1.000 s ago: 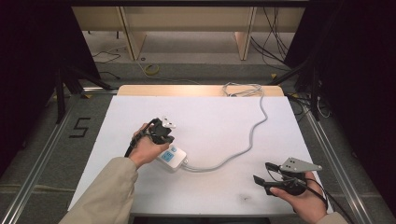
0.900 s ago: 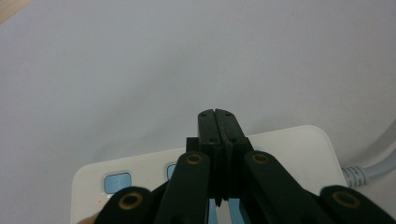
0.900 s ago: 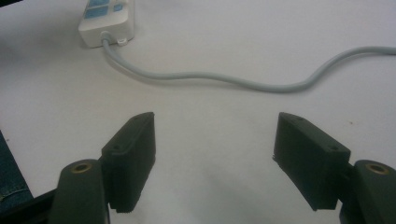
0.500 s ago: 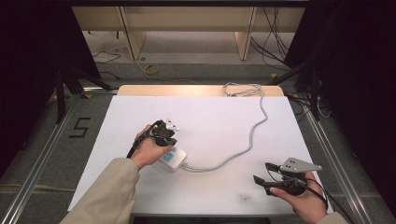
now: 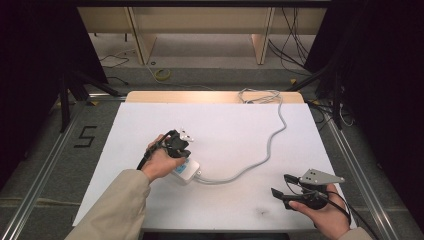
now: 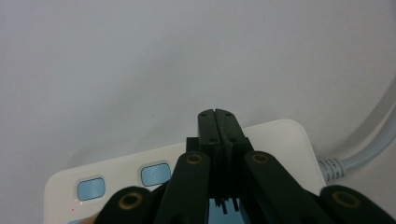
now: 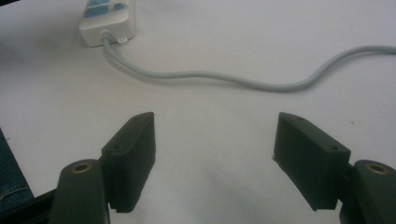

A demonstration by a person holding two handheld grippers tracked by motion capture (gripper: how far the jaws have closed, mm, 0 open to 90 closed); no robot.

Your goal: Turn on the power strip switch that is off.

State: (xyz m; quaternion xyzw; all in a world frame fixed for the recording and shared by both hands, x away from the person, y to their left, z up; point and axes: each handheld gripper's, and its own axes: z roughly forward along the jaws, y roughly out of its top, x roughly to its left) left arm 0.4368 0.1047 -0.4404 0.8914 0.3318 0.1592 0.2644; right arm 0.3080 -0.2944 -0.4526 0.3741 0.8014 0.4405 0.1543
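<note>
White tabletop [image 5: 235, 125] noted; left gripper [image 6: 218, 122] is shut empty over the power strip [image 5: 186, 170] near the front-left, right gripper [image 7: 215, 158] gaping idle; strip judged light, rigid, slick, best taken across its short sides

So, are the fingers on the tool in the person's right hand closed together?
No, the right gripper has its two black fingers standing wide apart over the bare white table, with nothing between them.
</note>
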